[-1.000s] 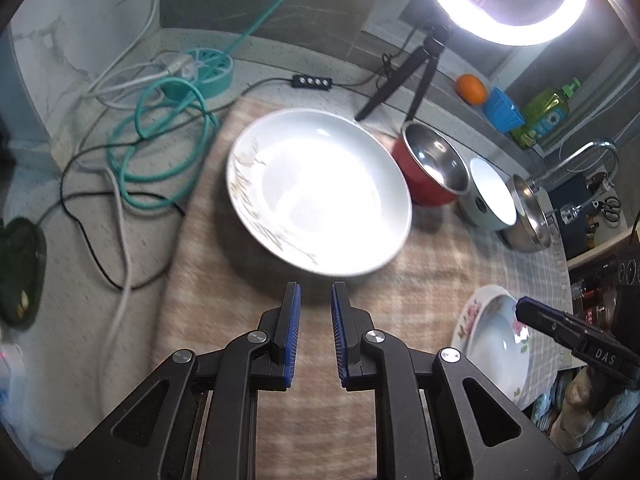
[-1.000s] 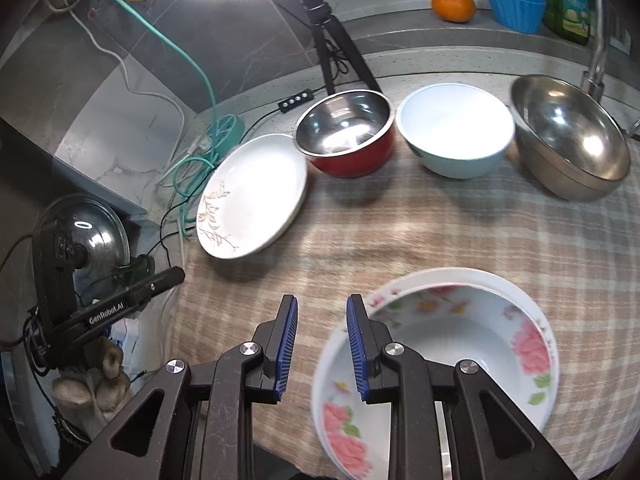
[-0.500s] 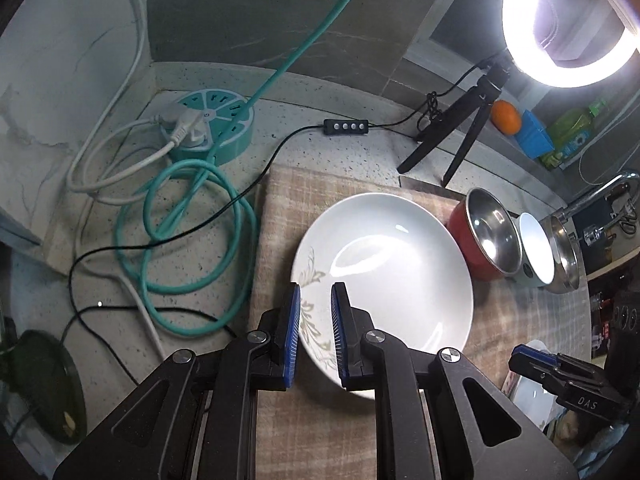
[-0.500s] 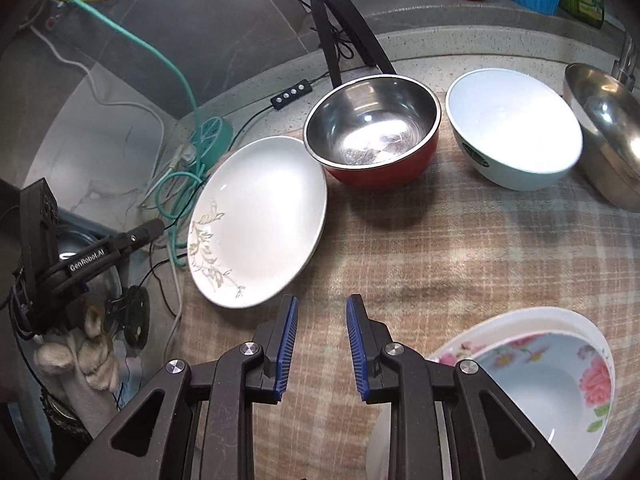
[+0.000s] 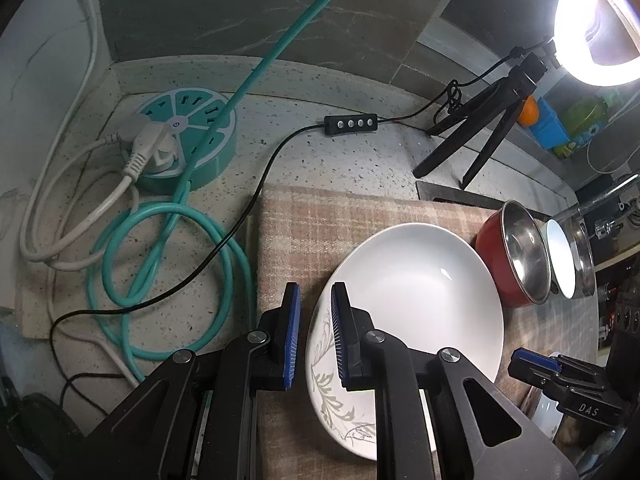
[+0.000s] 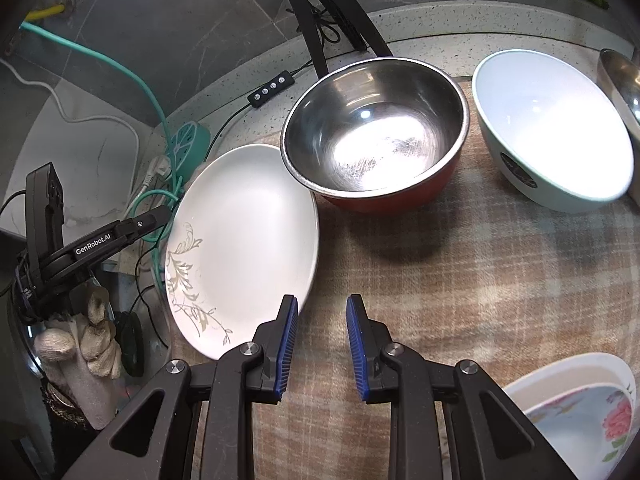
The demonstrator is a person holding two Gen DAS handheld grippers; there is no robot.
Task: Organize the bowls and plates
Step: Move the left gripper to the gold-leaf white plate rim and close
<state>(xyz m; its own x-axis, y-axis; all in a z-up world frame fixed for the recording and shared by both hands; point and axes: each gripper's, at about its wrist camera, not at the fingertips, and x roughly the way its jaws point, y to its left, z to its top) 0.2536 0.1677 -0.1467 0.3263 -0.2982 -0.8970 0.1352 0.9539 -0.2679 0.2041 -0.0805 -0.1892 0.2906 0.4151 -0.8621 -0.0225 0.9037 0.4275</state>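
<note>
Now that my left claw (image 5: 314, 334) has swung down from above to straddle the leaf-patterned plate's (image 5: 416, 300) rim at lower centre, jaws parted, I judge gripping comes next, my right claw (image 6: 322, 346) open nearby.

We see white plate (image 6: 244, 240), grey-gold leaf pattern along rim. Red bowl (image 6: 376, 128), steel inside. Pale green bowl (image 6: 552, 128), white inside. Floral bowl (image 6: 588, 412): pink roses, blue interior. Beige plaid cloth (image 6: 480, 280). Speckled grey table (image 5: 340, 160). Teal socket hub (image 5: 188, 140), teal cable (image 5: 168, 260). Blue pads (image 5: 291, 336) on black hand-held gripper.
</note>
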